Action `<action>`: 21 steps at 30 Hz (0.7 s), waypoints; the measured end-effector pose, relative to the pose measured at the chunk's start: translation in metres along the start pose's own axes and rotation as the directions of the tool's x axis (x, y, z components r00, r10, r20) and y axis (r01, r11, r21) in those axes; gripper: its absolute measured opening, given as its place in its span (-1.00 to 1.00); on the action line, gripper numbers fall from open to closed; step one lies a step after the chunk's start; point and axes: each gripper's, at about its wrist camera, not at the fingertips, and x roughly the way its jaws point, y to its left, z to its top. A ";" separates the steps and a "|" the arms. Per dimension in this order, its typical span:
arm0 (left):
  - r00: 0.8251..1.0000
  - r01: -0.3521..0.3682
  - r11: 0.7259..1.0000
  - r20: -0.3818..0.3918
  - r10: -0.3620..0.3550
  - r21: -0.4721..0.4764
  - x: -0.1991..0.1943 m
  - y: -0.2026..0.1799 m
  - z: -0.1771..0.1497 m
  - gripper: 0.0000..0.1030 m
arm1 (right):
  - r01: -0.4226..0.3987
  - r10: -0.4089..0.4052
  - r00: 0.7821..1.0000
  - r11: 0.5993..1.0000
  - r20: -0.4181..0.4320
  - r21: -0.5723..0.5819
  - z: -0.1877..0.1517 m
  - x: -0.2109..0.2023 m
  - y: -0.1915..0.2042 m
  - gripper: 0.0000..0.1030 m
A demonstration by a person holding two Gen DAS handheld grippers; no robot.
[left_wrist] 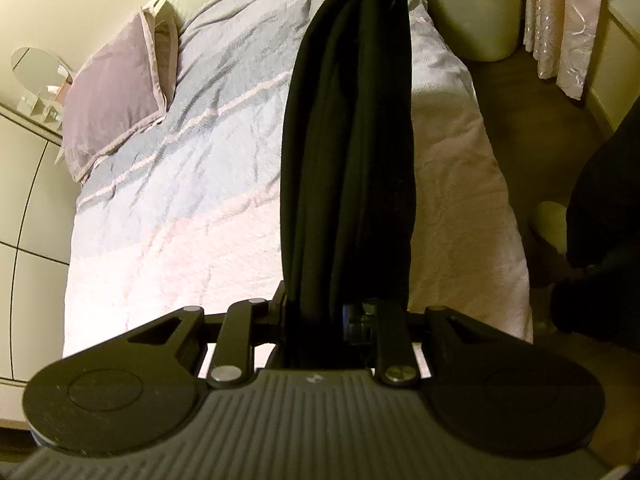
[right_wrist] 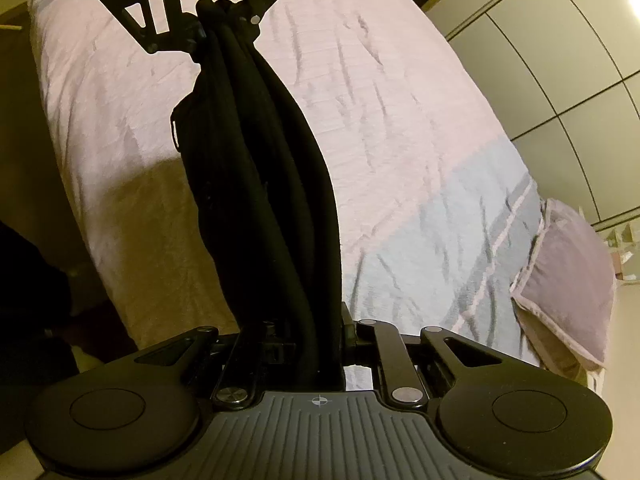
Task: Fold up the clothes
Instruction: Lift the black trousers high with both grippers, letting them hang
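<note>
From the left wrist, the left gripper (left_wrist: 316, 320) clamps a bunched black garment (left_wrist: 348, 140) strung above the bed (left_wrist: 180, 200), its far end cut off at the frame's top; from the right wrist, the right gripper (right_wrist: 308, 332) pinches the garment (right_wrist: 264, 184), fingertips buried in folds.

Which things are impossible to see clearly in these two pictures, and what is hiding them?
- Kind of garment: both views; bunched black folds stretched between the grippers show no shape.
- Left gripper pads: left view; cloth covers them.
- Right gripper pads: right view; cloth covers them.
- Person: left view; only a dark shape, cut off by the right edge.
- Items under the mirror: left view; too small.
</note>
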 end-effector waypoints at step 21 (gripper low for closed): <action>0.983 -0.046 0.968 0.181 0.001 0.246 -0.006 0.021 0.083 -0.61 | 0.176 -0.151 0.980 0.961 -0.127 0.212 -0.051 -0.071 -0.017 -0.75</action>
